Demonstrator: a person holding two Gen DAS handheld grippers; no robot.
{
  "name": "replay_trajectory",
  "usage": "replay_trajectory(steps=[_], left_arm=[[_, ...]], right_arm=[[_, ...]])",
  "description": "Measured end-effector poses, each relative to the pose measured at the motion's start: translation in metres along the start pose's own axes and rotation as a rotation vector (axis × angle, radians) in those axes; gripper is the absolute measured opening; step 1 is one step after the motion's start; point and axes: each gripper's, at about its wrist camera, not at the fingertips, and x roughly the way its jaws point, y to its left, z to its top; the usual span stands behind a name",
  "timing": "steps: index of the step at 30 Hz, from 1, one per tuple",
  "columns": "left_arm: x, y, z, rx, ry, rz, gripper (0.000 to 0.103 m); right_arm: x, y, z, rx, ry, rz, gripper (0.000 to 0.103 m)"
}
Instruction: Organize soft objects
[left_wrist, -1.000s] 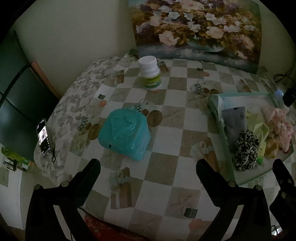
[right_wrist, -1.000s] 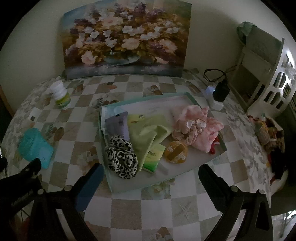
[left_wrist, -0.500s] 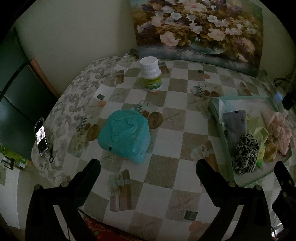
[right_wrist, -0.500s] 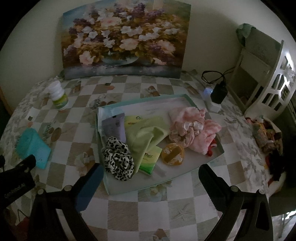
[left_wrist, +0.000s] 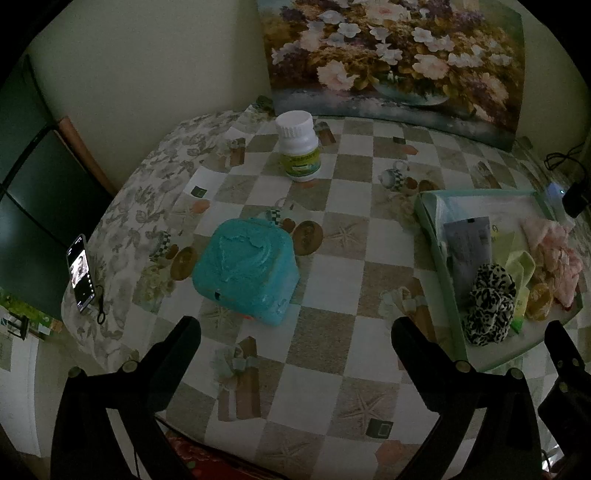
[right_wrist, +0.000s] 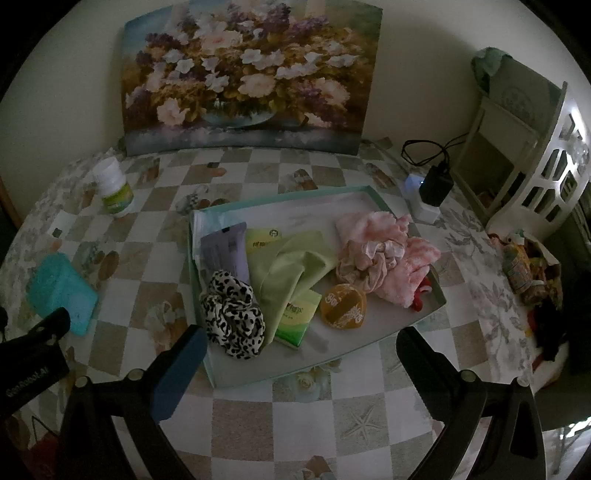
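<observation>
Tray (right_wrist: 373, 341) holds one leopard scrunchie (right_wrist: 232, 319), one green cloth (right_wrist: 291, 267), one pink cloth (right_wrist: 384, 249); one teal pouch (left_wrist: 245, 271) left of tray; left gripper (left_wrist: 295, 339) and right gripper (right_wrist: 301, 349) both jaws wide apart, empty.

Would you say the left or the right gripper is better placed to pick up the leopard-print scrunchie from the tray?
Right, probably. The open right gripper looks straight over the tray, with the leopard-print scrunchie just ahead of its left finger. The open left gripper faces the teal pouch, tray off to its side.
</observation>
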Motion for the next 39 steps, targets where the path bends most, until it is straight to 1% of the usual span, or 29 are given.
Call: replay_trajectory(steps=[39], left_arm=[[0.0037, 0.0023, -0.0001, 0.013, 0.013, -0.013, 0.103]], right_arm=[[0.0023, 0.0013, -0.0006, -0.009, 0.004, -0.002, 0.103]])
